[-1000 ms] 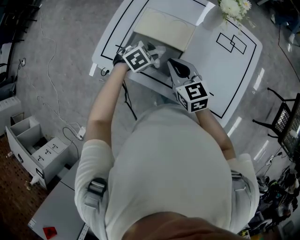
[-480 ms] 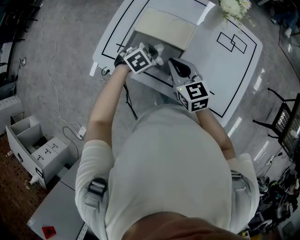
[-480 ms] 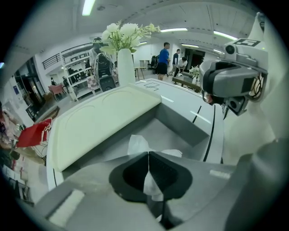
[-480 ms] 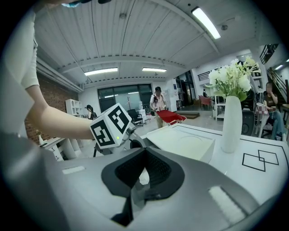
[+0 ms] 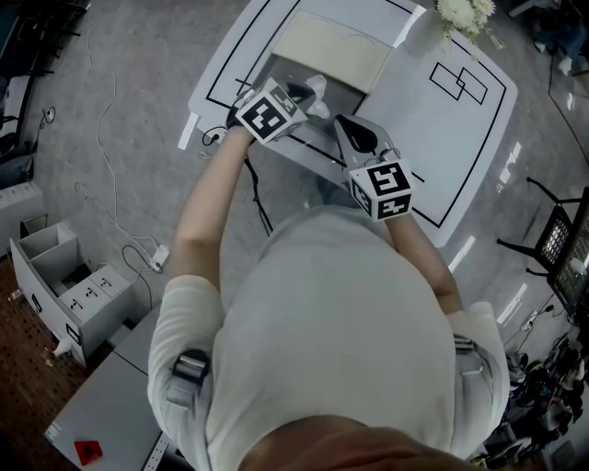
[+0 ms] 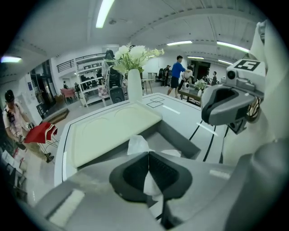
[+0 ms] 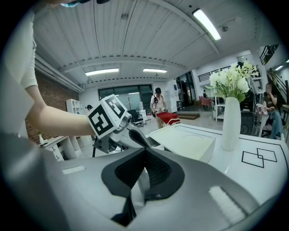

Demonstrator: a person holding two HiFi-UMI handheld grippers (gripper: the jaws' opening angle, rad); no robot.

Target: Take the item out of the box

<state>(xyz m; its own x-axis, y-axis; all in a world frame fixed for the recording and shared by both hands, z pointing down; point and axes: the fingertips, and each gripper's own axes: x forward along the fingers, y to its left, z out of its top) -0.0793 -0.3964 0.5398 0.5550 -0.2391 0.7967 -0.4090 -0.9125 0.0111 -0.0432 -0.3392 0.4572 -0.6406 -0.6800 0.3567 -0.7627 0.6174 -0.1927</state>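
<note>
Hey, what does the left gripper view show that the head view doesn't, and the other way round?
Only the left gripper view: the left gripper's jaws shut on a white tissue over the open grey box, plus people standing in the room behind. Only the head view: the person's torso and a grey drawer unit on the floor. Both: the white table, the box's cream lid, the white flowers and the right gripper.
</note>
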